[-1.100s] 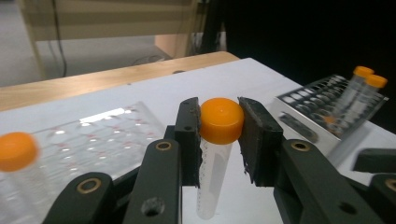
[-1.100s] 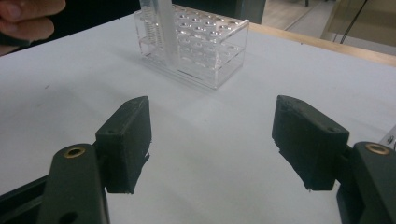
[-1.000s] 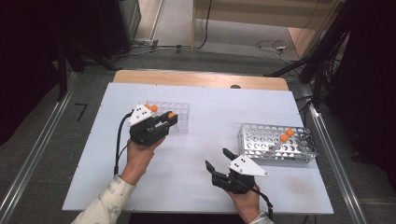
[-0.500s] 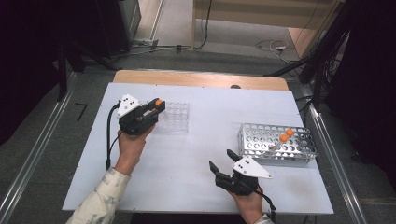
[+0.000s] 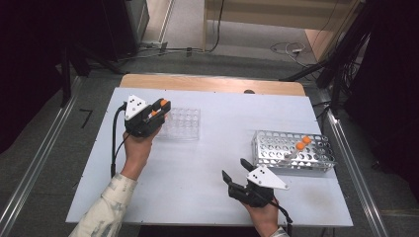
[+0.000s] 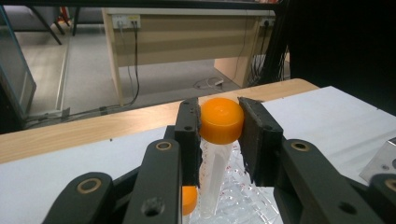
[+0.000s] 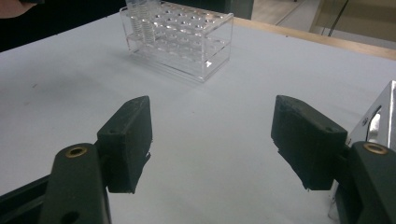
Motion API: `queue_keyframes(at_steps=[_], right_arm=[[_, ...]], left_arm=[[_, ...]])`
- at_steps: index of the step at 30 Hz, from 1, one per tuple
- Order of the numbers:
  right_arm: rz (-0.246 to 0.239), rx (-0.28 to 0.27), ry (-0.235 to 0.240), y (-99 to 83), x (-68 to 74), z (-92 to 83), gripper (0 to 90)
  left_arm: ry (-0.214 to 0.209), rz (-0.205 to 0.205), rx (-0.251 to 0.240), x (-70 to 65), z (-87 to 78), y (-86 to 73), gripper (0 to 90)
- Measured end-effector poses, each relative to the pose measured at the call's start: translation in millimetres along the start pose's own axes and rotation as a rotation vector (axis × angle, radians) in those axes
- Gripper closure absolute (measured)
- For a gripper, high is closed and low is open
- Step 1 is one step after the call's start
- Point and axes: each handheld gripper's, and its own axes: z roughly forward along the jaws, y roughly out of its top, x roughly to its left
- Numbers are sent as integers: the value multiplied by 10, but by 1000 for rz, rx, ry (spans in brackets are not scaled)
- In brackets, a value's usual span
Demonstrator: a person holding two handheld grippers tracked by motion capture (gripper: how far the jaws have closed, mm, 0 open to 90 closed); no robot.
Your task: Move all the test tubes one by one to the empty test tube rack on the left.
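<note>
My left gripper (image 5: pixel 161 107) is shut on the orange cap of a clear tube (image 6: pixel 218 122), which it holds upright over the left end of a clear plastic rack (image 5: pixel 184 123). A second orange cap (image 6: pixel 187 199) shows lower down beside the tube, and a tube (image 7: pixel 140 16) stands in the rack's far corner in the right gripper view. My right gripper (image 5: pixel 234 168) rests low over the table near its front edge, its jaws open and empty (image 7: pixel 212 135). A metal rack (image 5: pixel 276 153) holding orange-capped tubes (image 5: pixel 302 143) stands just to its right.
The white table top (image 5: pixel 207 163) lies bare between the two racks. A wooden strip (image 5: pixel 212 84) runs along the table's far edge. Dark equipment and cables stand on the floor beyond it. The metal rack's corner (image 7: pixel 379 122) is close beside my right jaw.
My left hand has carried the tube to the left and slightly away, from over the clear rack toward its left end. The right gripper has stayed in place.
</note>
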Motion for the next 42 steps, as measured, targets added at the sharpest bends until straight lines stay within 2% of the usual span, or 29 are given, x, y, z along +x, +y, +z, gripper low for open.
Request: queue_keyframes(at_steps=[6,18,27,35,39,42], right_arm=[[1,0,4,0,4,2,281],[0,1,5,0,4,-1,283],[1,4,7,-1,10,0,283],[-1,-3,8,2,4,0,285],[0,-3,7,2,3,-6,285],[2,-3,8,3,3,-9,285]], left_arm=[[10,16,29,-7,78,-38,703],[31,70,146,-86,249,-189,702],[35,66,144,-92,243,-197,698],[31,34,127,-82,234,-214,696],[34,41,132,-98,227,-217,689],[30,50,132,-115,227,-216,637]])
